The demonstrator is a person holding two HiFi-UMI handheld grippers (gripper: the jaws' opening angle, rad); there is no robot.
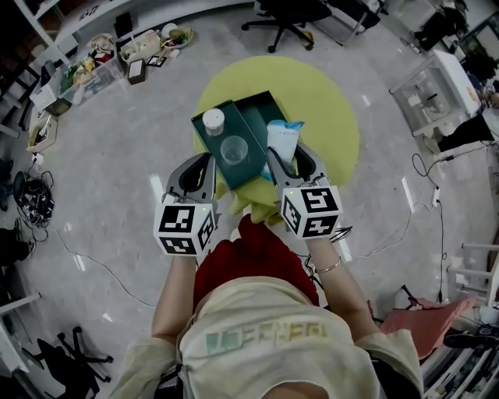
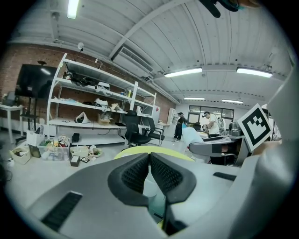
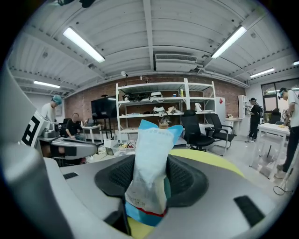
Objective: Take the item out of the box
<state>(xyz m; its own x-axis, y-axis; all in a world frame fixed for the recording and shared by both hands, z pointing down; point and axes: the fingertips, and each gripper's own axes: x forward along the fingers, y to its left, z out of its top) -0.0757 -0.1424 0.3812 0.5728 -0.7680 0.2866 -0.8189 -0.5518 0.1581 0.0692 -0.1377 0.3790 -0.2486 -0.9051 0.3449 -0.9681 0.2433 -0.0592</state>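
Note:
A dark green box (image 1: 257, 105) lies open on the round yellow table (image 1: 331, 117). In it stand a white lidded container (image 1: 213, 121) and a clear cup (image 1: 234, 148). My right gripper (image 1: 287, 150) is shut on a blue and white packet (image 1: 282, 132), held upright over the box's right side; in the right gripper view the packet (image 3: 150, 154) fills the gap between the pads of that gripper (image 3: 152, 163). My left gripper (image 1: 204, 158) sits at the box's left wall. In its own view the left gripper (image 2: 149, 156) has its tips together, seemingly pinching that thin wall.
An office chair (image 1: 288, 15) stands beyond the table. Bins of clutter (image 1: 117, 54) line the back left floor, below white shelves (image 2: 93, 107). A clear cabinet (image 1: 433, 90) is at the right. Cables (image 1: 86, 257) trail over the floor on both sides.

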